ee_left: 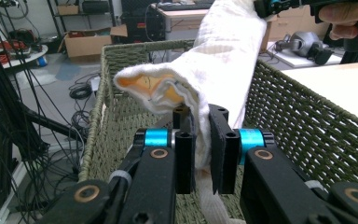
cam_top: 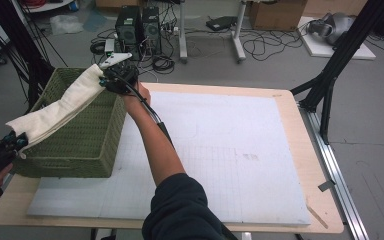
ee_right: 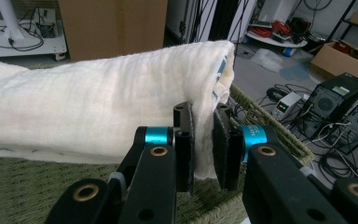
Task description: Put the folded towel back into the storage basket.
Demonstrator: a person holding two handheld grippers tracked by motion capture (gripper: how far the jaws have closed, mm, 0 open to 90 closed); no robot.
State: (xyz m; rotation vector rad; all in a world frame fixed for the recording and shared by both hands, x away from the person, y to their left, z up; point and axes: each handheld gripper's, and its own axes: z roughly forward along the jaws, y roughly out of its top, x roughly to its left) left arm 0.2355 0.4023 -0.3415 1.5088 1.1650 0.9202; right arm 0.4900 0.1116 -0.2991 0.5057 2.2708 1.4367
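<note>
The left gripper [cam_top: 16, 142] sits half cut off at the high view's edge, its jaws hard to pick out there. The basket's [cam_top: 87, 150] floor is mostly hidden behind the towel [cam_top: 60, 107]; what shows of the inside is bare weave. The cream towel stretches above the green basket, on the surface's [cam_top: 220, 145] left end. Each end is pinched: left jaws clamp one end, and the right gripper [cam_top: 111, 79] has its jaws narrow on the folded far end.
</note>
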